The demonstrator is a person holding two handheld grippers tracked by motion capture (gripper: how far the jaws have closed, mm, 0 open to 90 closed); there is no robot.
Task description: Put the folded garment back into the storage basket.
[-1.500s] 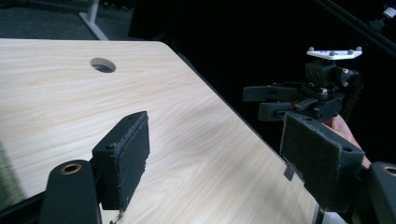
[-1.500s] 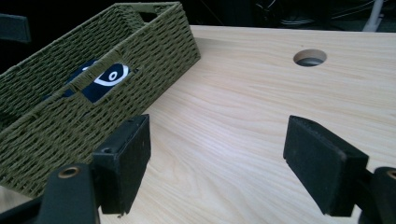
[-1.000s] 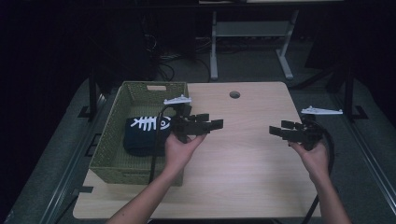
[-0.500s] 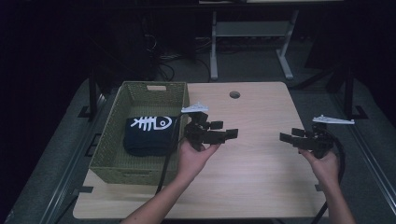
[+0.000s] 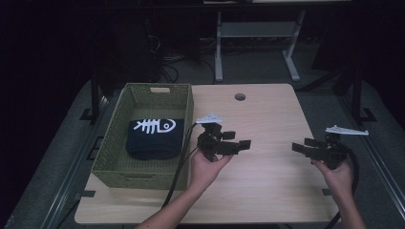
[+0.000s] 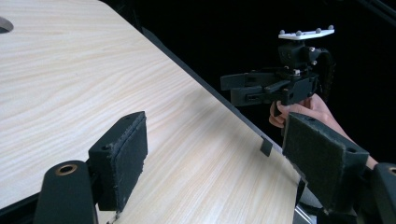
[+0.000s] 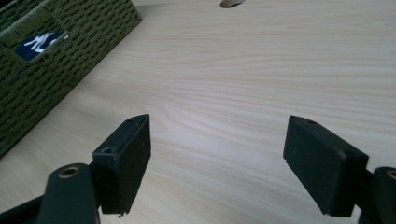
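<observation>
A green woven basket point(image 5: 143, 100) stands on the left of the wooden table point(image 5: 267, 114). Inside lies a folded dark garment point(image 5: 155, 138) with a white fish-skeleton print. My left gripper point(image 5: 239, 140) hovers just right of the basket, pointing right, jaws open and empty. My right gripper point(image 5: 300, 145) hovers near the table's right edge, pointing left, also open and empty. In the left gripper view the open left gripper point(image 6: 219, 140) faces the right gripper point(image 6: 275, 86) across bare wood. In the right gripper view the open right gripper point(image 7: 219, 135) looks toward the basket point(image 7: 56, 70).
A round cable hole point(image 5: 239, 97) sits near the table's far edge. A black cable point(image 5: 179, 167) trails from the left gripper along the basket's right wall. Desk legs and cables stand on the dark floor beyond the table.
Both hands have drifted right and toward the near edge. The left gripper has moved away from the basket's rim. Both stay open and empty.
</observation>
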